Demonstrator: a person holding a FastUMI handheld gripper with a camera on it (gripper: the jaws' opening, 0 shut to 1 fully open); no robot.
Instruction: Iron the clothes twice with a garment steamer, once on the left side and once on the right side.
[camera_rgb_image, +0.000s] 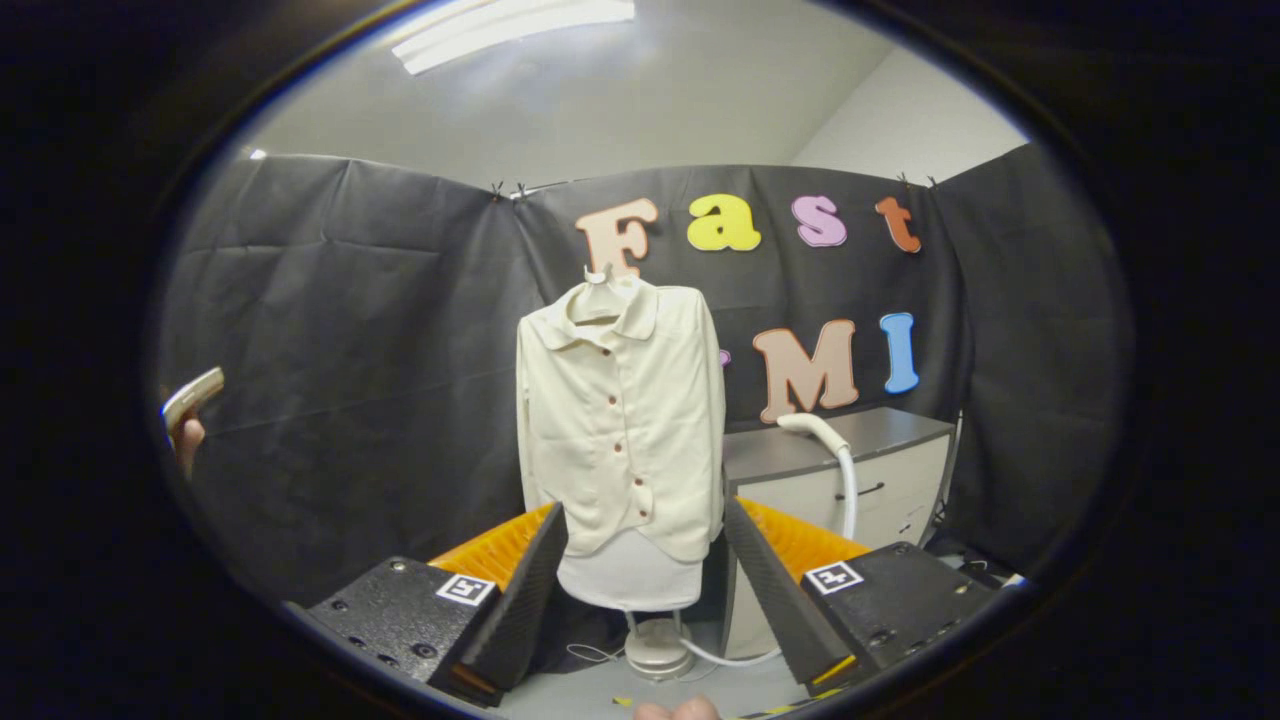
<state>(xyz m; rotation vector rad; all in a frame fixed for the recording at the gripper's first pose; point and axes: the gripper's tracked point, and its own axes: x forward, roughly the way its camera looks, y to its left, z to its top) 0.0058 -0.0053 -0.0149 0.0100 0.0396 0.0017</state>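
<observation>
A cream button-up shirt (620, 430) hangs on a hanger over a white mannequin torso (630, 578) on a round stand base (657, 652), well beyond my fingers. The white steamer head (812, 427) lies on the grey cabinet (850, 470) to the shirt's right, with its white hose (848, 490) running down to the floor. My gripper (640, 585) is open, with a wide gap between its fingers and nothing held; the shirt's hem and the stand show through that gap.
Black cloth walls enclose the booth on all sides. A person's hand holding a phone (190, 400) shows at the far left. Thin cables lie on the grey floor near the stand base. Fingertips (678, 710) peek in just below the gripper.
</observation>
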